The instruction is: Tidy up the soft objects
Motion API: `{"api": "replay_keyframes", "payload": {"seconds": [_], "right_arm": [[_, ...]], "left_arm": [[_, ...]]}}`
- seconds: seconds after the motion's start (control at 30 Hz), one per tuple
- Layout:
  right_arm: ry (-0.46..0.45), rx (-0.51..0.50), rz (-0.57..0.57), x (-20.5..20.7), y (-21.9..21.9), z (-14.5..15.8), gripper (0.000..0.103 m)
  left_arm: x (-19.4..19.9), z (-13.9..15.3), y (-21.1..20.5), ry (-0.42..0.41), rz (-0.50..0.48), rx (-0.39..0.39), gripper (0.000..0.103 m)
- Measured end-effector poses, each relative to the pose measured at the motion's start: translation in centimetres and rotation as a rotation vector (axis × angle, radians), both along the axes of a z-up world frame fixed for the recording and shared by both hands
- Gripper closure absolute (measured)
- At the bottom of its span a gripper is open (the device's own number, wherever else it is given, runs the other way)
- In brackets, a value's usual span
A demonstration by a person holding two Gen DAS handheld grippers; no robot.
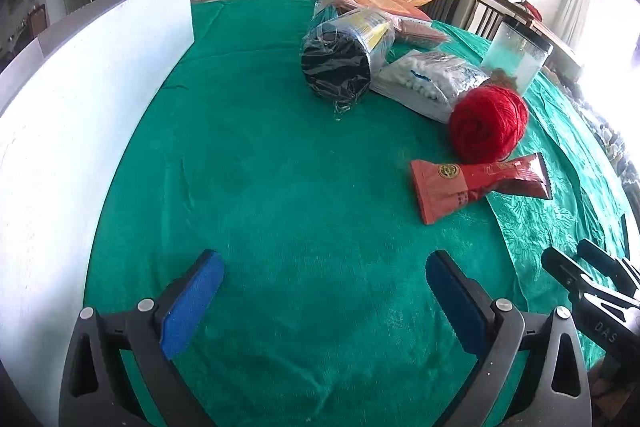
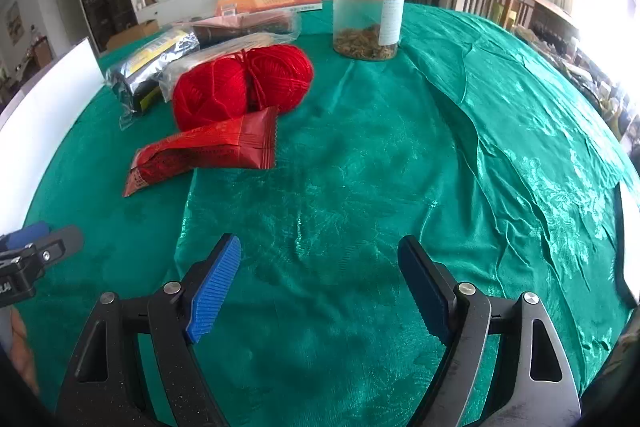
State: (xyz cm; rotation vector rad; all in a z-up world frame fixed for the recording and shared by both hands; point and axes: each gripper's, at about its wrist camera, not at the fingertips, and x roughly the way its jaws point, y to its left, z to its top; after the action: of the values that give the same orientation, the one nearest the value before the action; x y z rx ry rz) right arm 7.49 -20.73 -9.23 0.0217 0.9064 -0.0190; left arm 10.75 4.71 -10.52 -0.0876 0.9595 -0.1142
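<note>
Meanwhile, two handheld grippers hang over a green-draped table, both with jaws spread wide and nothing between the blue pads. Directly under the left gripper lies bare green cloth; under the right gripper lies a second, shinier green sheet, creased into loose ridges.

Ahead and to the left of the right fingers sits a red foil packet, half on the edge of that shiny sheet. Just beyond it, touching, rests a ball of red yarn. From the left gripper the same pair lies ahead and to the right, with a bag of white cotton balls and a plastic-wrapped dark roll farther on. A clear jar with a black lid stands upright past the right fingers, well apart from the soft goods. A white board stands off to the left.

The hazards look plain enough. A low reach could snag a ridge of the loose sheet and drag packet and yarn along. Pinching the yarn shallowly could pull free a strand instead of lifting the ball. Slick foil may slide out of the pads. Both grippers heading for the same cluster could collide.
</note>
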Motion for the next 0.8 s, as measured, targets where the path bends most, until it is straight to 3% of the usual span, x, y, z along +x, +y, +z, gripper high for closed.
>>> {"api": "replay_keyframes", "payload": {"seconds": [0.13, 0.33, 0.8], "right_arm": [[0.02, 0.005, -0.011, -0.4, -0.3, -0.6, 0.02], [0.017, -0.005, -0.005, -0.2, 0.1, -1.0, 0.012], [0.017, -0.004, -0.005, -0.3, 0.1, -0.8, 0.011]], "left_arm": [[1.1, -1.0, -1.3, -0.017, -0.02, 0.129, 0.0], [1.4, -1.1, -1.0, -0.019, -0.029, 0.121, 0.0], [1.5, -1.1, -0.9, -0.02, -0.029, 0.122, 0.0]]}}
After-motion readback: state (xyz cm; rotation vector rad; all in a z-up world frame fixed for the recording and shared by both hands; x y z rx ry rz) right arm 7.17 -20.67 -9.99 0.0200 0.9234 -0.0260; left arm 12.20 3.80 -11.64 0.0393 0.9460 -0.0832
